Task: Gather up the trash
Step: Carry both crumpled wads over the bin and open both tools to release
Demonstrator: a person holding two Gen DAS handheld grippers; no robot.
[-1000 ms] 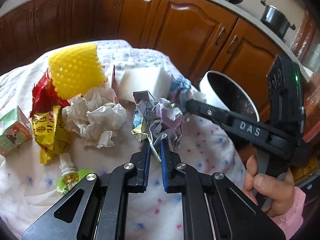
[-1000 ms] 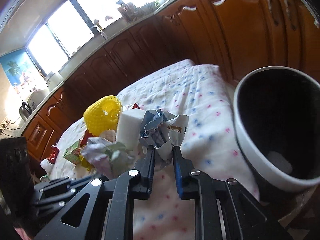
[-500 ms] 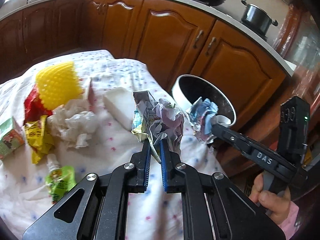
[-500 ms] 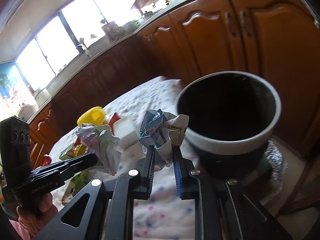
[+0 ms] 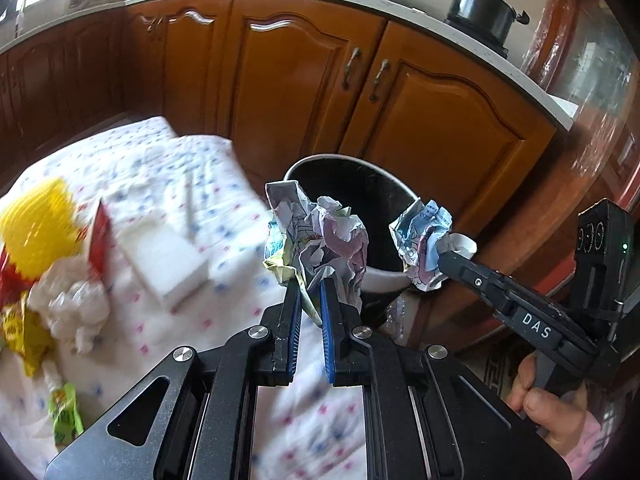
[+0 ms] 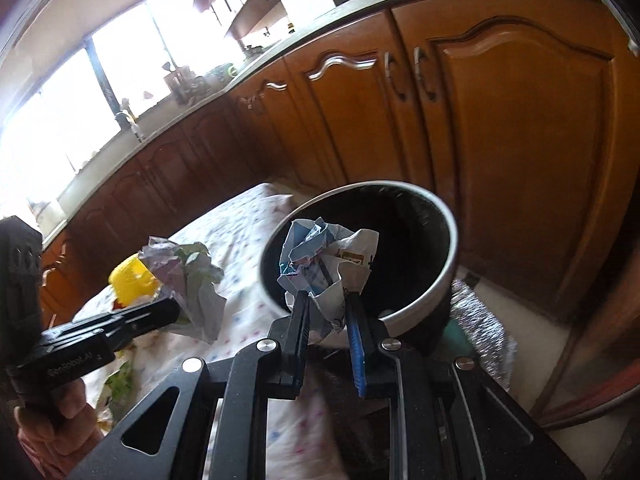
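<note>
Step in hand, as judged from the layout: drop two paper wads into the bin.

1. Right gripper (image 6: 327, 306): the jaws stand a little apart, with a blue-and-white paper wad (image 6: 326, 258) lodged between them. The wad appears lightly pinched or just being let go. It sits in front of the bin (image 6: 436, 280) opening, near the closer rim. Carry the wad fully past the rim before spreading the jaws wide; crumpled paper is light and may cling to a pad or catch on the rim.

2. Left gripper (image 5: 310, 294): the jaws are clenched on a second, pinkish-grey paper wad (image 5: 320, 236), held above the table edge and just short of the bin (image 5: 384, 276). Hold this grasp until the right gripper has cleared the opening, so the two tools do not collide.

3. Further back, on the spotted tablecloth (image 5: 180, 168), more trash remains: a white block (image 5: 164, 264), white tissue (image 5: 76, 304), a yellow mesh object (image 5: 38, 224) and wrappers. Collect these afterwards.
</note>
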